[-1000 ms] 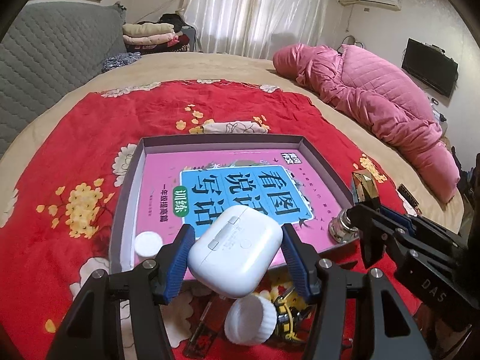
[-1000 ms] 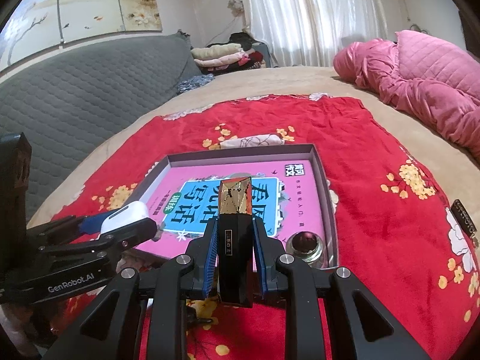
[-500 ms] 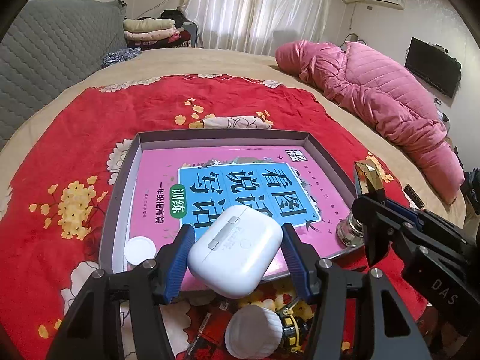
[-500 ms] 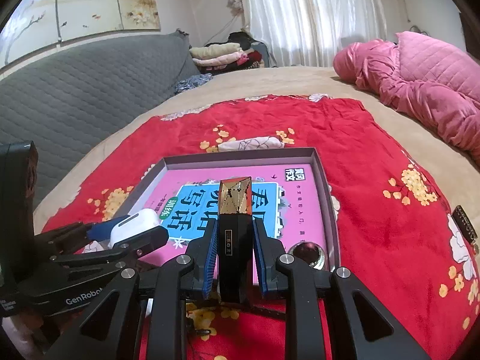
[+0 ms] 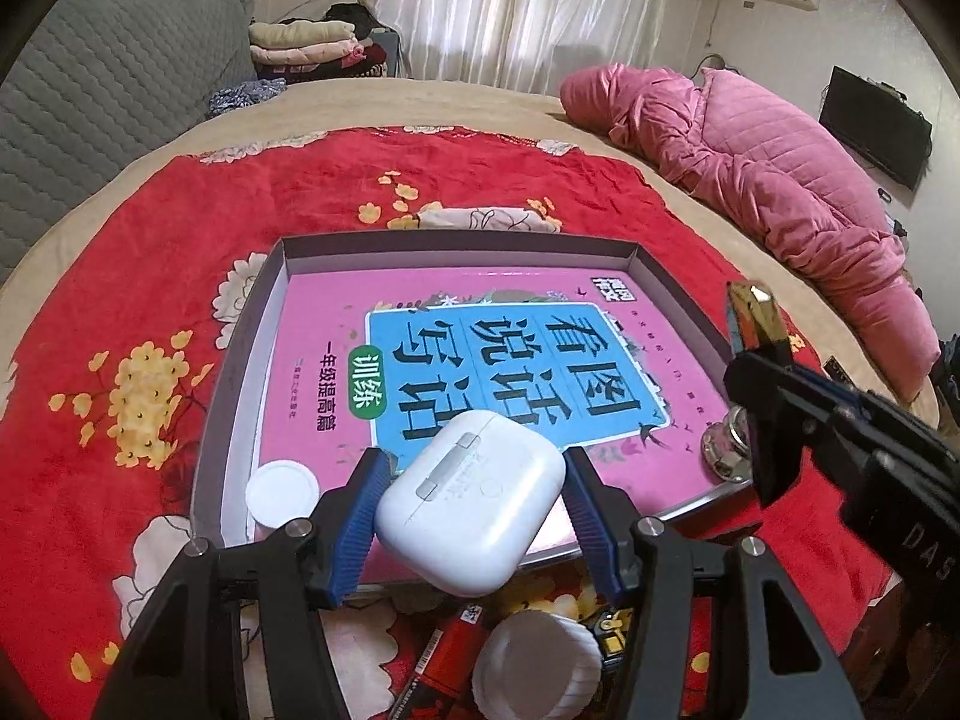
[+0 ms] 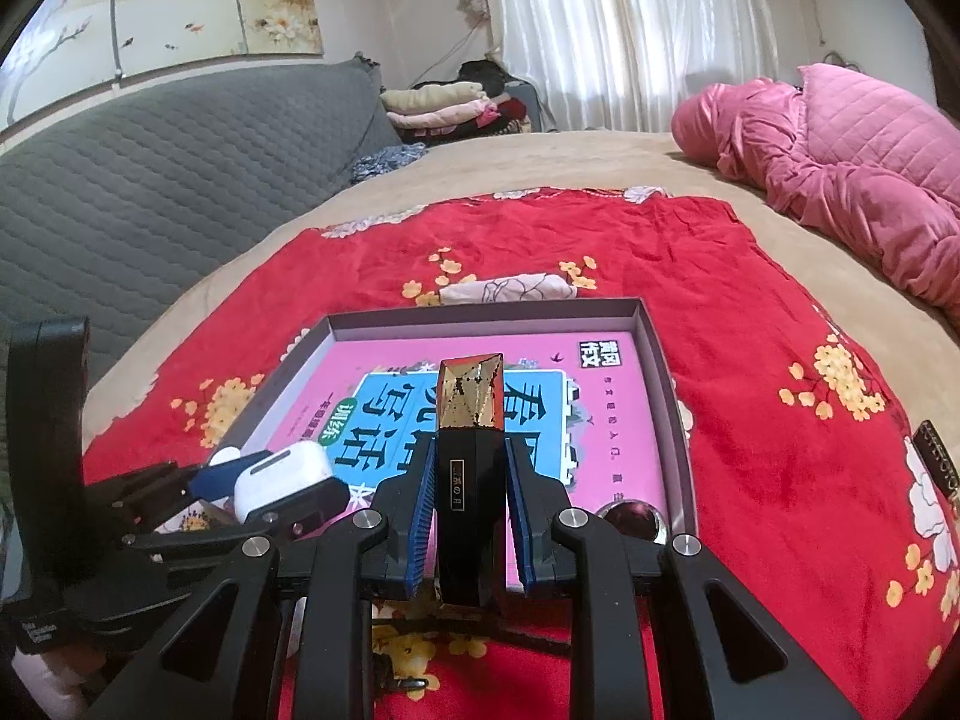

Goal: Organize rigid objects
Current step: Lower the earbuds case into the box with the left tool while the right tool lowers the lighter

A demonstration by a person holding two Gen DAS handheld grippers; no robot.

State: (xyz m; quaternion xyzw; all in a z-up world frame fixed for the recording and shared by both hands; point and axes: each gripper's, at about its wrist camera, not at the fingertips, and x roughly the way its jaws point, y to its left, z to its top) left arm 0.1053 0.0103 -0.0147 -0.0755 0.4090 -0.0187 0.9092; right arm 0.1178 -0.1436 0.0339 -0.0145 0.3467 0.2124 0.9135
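My left gripper (image 5: 471, 480) is shut on a white earbud case (image 5: 474, 519) and holds it over the near edge of a grey box tray (image 5: 456, 243). A pink and blue book (image 5: 492, 360) lies in the tray. My right gripper (image 6: 468, 480) is shut on a black stick with a gold faceted top (image 6: 471, 402), over the tray's near right part. The left gripper with the case (image 6: 288, 477) shows at the left of the right wrist view.
In the tray lie a white round lid (image 5: 281, 492) at the near left and a shiny metal knob (image 5: 729, 450) at the near right. A white ribbed cap (image 5: 534, 666) and small items lie before the tray on the red blanket (image 5: 120, 300). A pink quilt (image 5: 780, 180) is at the right.
Both grippers have moved forward over the tray's near edge with their objects. The tray looks closer and larger in both views.
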